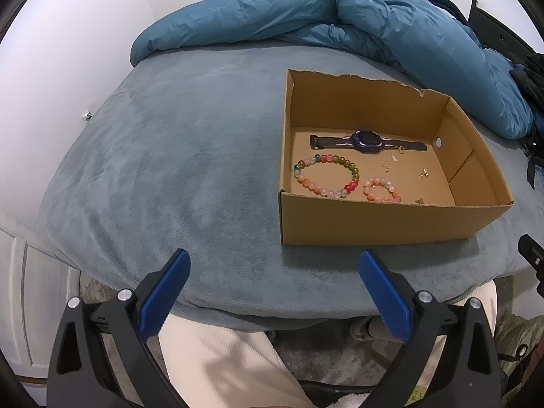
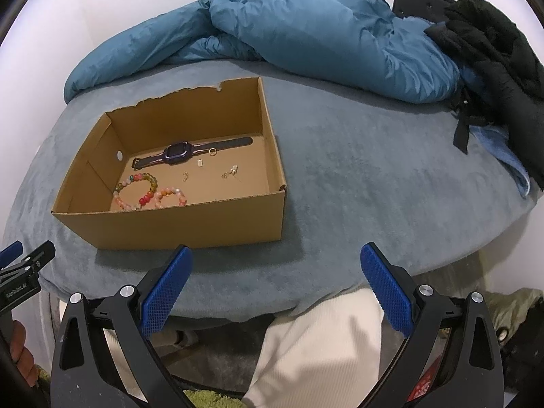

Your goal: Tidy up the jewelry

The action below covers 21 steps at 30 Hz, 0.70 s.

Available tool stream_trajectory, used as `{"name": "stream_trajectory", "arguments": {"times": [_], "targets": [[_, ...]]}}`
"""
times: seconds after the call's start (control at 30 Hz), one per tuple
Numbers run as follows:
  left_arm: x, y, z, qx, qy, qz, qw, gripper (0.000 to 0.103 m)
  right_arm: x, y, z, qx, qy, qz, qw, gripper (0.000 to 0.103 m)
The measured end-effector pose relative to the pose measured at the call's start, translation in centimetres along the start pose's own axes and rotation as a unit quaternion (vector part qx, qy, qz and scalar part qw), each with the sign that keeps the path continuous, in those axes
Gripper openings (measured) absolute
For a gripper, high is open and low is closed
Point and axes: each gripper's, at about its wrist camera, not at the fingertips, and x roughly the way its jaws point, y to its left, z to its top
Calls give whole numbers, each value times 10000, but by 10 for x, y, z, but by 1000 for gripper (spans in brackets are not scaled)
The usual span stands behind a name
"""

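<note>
Cardboard, plain brown: an open box (image 1: 384, 219) with a torn back edge sits on a grey-blue plush bed (image 1: 190, 176), with a rumpled teal duvet (image 2: 306, 34) and a black garment (image 2: 499, 68) behind it. All the jewelry in view lies on the box floor: a purple watch (image 1: 367, 140) stretched along the back, a large multicoloured bead bracelet (image 1: 325, 176) in front of it, a smaller pink bead bracelet (image 1: 381, 190) just beside that, a small ring (image 2: 213, 151) near the watch strap, and several tiny gold pieces (image 2: 230, 171) scattered apart. Nothing like jewelry shows on the bed outside the box. Both tools hover at the near edge of the bed, above a person's pale trousers: the left hand-held gripper (image 1: 273, 292) is spread wide and empty, and so is the right hand-held gripper (image 2: 276, 289). Judging by this, the scene fits either jewelry already gathered into the box, or pieces waiting to be sorted within or out of it; the pictures do not settle which
</note>
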Motion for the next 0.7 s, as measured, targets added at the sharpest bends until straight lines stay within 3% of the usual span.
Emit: {"name": "stream_trajectory", "arguments": {"times": [0.7], "targets": [[26,4,12,-53,219,66,9997,97,24,13,13,-118,226,-5,9997,95]]}}
